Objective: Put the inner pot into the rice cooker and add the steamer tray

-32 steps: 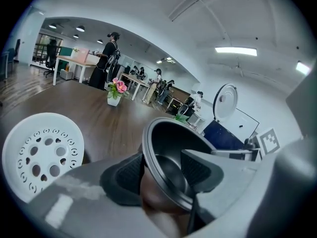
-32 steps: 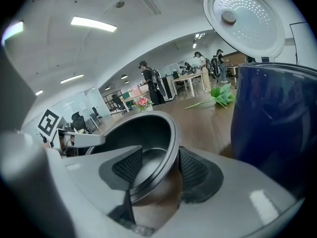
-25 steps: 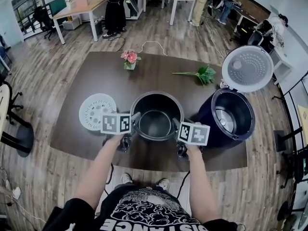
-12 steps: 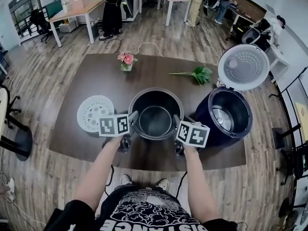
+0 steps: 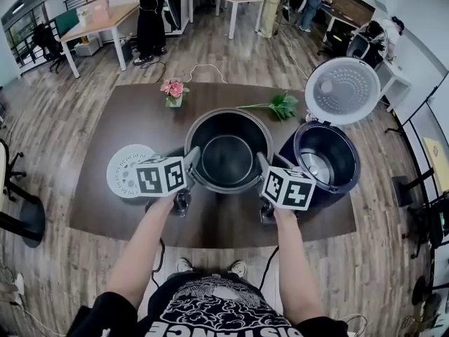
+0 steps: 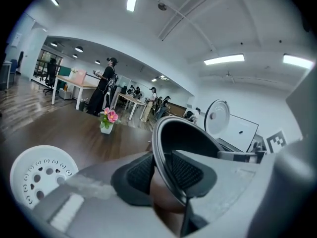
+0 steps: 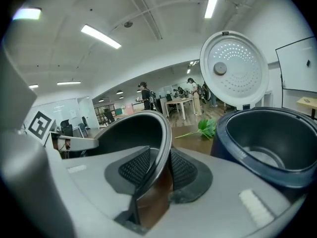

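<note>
Both pairs of fingers are clamping the inner pot [image 5: 226, 149] by its rim, one finger inside the wall and one outside. We are holding it with our left gripper [image 5: 192, 161] on its left edge and our right gripper [image 5: 261, 163] on its right edge. In the left gripper view the ribbed pads [image 6: 141, 172] are pressing on the thin metal lip with only the rim between them. The right gripper view is showing the same narrow hold.

We are carrying the pot upright and open-side up over the middle of the table [image 5: 105, 118], towards its front edge and just left of the rice cooker [image 5: 351, 182]. The cooker is standing near the table's right edge, dark blue, with its round lid [image 5: 342, 90] hinged up behind it.

The white steamer tray [image 5: 123, 177] is lying flat near the front left edge, beside our left gripper and apart from the pot. A small pot of pink flowers [image 5: 172, 92] is sitting near the back edge. A green leafy sprig [image 5: 280, 105] is lying to its right, just behind the cooker.
</note>
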Demonstrator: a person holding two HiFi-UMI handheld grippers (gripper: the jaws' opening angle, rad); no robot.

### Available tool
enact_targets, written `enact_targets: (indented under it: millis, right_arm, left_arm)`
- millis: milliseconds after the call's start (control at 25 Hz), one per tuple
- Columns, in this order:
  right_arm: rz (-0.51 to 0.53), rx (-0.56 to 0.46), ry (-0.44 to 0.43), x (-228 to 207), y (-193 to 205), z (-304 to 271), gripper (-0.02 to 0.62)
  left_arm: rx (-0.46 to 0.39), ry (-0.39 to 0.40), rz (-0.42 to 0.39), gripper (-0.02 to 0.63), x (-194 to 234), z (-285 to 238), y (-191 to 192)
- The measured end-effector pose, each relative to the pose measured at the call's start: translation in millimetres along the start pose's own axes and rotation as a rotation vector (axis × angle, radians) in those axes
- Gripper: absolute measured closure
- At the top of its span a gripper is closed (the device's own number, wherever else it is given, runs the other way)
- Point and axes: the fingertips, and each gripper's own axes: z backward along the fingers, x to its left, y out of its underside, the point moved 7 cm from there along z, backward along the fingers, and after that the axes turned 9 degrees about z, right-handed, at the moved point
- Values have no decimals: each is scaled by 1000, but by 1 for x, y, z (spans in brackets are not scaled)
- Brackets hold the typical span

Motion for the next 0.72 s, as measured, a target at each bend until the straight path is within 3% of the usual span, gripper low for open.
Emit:
enact_targets:
  millis: [720]
  right_arm:
    - [-10, -227, 156, -41, -60, 84, 474]
  left_arm:
    - [-126, 195, -208, 492, -110, -3, -61]
